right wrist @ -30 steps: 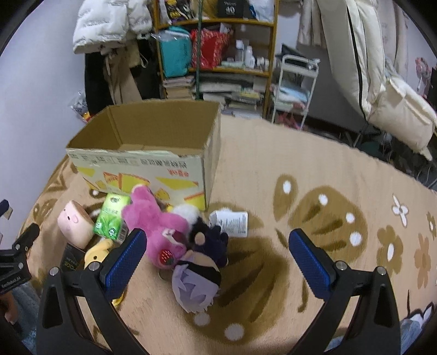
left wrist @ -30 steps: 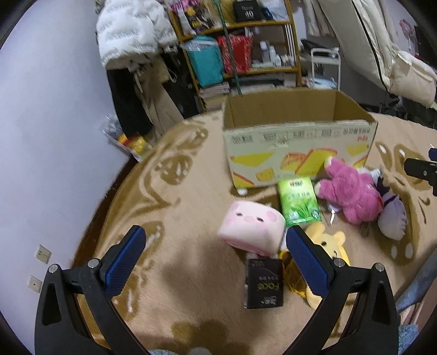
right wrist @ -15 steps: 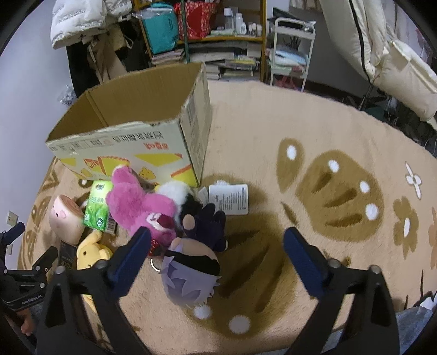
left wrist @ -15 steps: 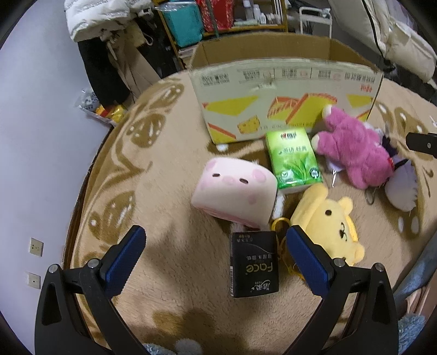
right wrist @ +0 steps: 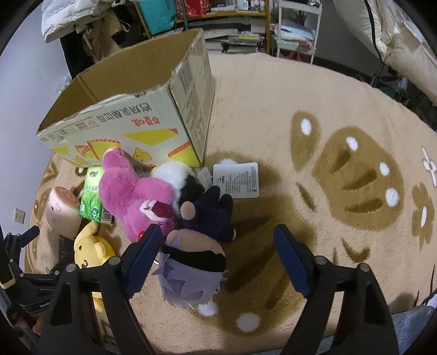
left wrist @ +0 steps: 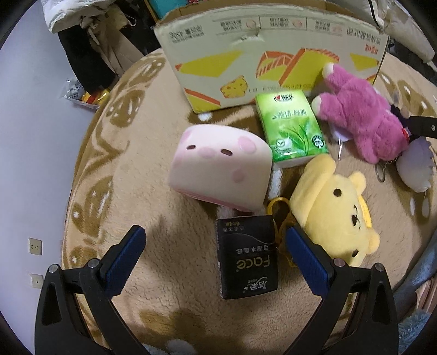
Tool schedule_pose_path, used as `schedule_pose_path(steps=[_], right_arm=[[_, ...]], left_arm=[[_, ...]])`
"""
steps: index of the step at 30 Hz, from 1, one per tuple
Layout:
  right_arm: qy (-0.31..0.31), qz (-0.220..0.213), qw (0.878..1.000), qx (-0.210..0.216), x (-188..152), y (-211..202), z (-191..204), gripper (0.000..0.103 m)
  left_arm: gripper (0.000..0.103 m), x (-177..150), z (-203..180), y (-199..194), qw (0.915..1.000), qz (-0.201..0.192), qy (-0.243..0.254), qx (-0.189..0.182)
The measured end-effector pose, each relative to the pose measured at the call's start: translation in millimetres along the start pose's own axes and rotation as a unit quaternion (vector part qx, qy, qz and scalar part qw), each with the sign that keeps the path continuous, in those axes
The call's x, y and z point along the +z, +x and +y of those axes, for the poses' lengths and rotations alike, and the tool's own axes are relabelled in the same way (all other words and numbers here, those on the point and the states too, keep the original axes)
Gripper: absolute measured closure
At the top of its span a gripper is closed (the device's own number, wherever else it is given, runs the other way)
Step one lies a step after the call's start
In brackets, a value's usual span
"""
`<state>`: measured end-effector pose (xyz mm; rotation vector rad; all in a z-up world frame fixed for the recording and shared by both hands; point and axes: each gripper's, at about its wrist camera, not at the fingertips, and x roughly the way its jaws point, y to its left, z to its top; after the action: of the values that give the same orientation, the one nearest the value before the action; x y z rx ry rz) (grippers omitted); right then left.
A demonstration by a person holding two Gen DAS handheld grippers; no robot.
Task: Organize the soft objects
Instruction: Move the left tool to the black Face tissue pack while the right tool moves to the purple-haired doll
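My left gripper [left wrist: 215,240] is open just above a black tissue pack [left wrist: 247,262] on the rug. Beyond it lie a pink pig cushion [left wrist: 221,166], a green tissue pack [left wrist: 292,128], a yellow bear plush [left wrist: 333,215] and a pink bear plush [left wrist: 360,120]. My right gripper [right wrist: 215,240] is open over a purple-haired doll [right wrist: 191,273]; the pink bear [right wrist: 136,196] and a dark plush [right wrist: 213,213] lie just beyond. An open cardboard box [right wrist: 136,114] stands behind them, also in the left view [left wrist: 259,54].
A beige patterned rug [right wrist: 314,109] covers the floor. A white paper tag [right wrist: 236,180] lies by the box corner. Shelves, a rack and hanging clothes [right wrist: 82,24] stand at the back. A wall [left wrist: 27,136] is at the left.
Both grippers have moved forward and down toward the objects. The left now hovers at the black tissue pack; the right is over the purple-haired doll. Both stay open.
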<state>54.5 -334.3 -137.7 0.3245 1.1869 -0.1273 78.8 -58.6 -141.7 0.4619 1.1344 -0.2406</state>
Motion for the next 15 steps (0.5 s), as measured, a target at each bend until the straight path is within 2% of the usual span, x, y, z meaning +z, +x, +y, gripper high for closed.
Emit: schedule_pose_path(steps=[10,15], right_arm=[[-0.004,0.019,1.0,0.005,0.7,10.1,3.3,0.016],[-0.004,0.017,1.0,0.01,0.3,9.6,4.0,0.021]], left_arm=[[0.001,1.8,7.2,9.5,0.9996,0.018,-0.017,-0.016],[0.001,1.3,7.7,8.9,0.9994,0.019,-0.023,-0.017]])
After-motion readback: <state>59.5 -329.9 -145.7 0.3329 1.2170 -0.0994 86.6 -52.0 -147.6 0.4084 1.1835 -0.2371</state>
